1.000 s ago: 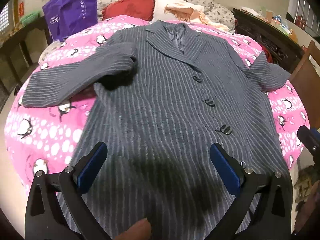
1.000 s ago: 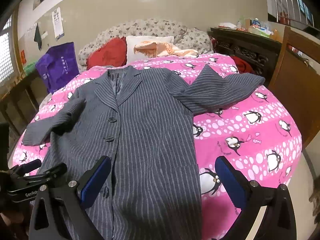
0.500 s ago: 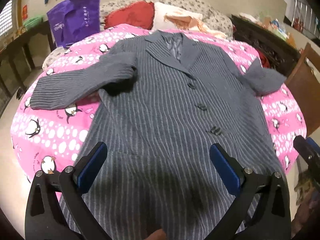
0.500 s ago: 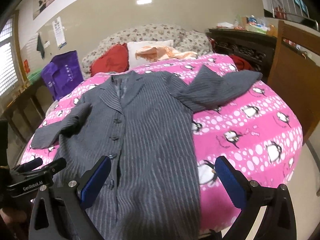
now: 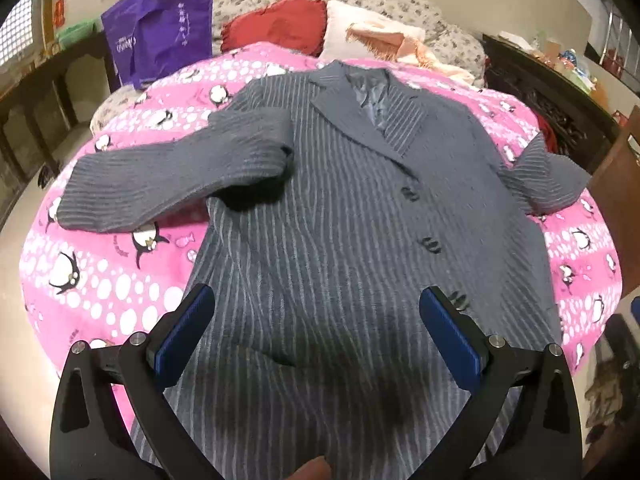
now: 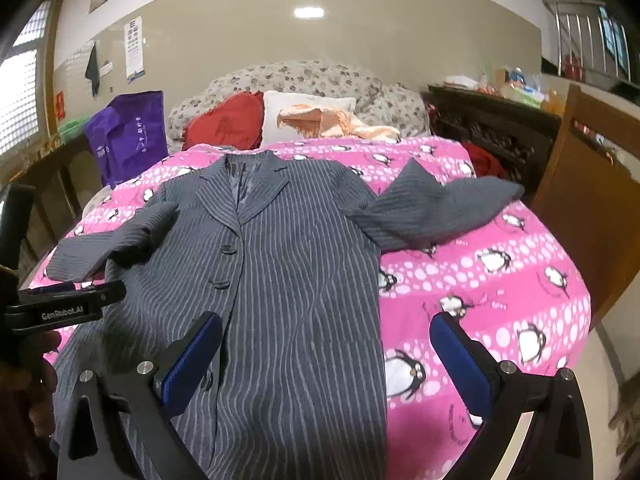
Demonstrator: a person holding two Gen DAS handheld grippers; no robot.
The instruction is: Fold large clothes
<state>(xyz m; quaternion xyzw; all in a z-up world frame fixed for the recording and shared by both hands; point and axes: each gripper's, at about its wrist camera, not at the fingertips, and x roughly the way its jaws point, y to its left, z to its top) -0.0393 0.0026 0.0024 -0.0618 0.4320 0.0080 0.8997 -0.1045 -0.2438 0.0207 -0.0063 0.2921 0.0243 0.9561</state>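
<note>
Pretty clearly someone's bedroom at home: a bed (image 6: 500,280) with a pink penguin blanket, pillows (image 6: 308,120) against a floral headboard (image 6: 320,76), a dark wooden dresser (image 6: 492,128) alongside, and a purple shopping bag (image 6: 128,136).

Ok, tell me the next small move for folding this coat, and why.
Probably bring the left gripper to the left sleeve's cuff and close on it. The striped coat lies flat and buttoned on the pink blanket with sleeves spread, and both grippers are open, holding nothing.
</note>
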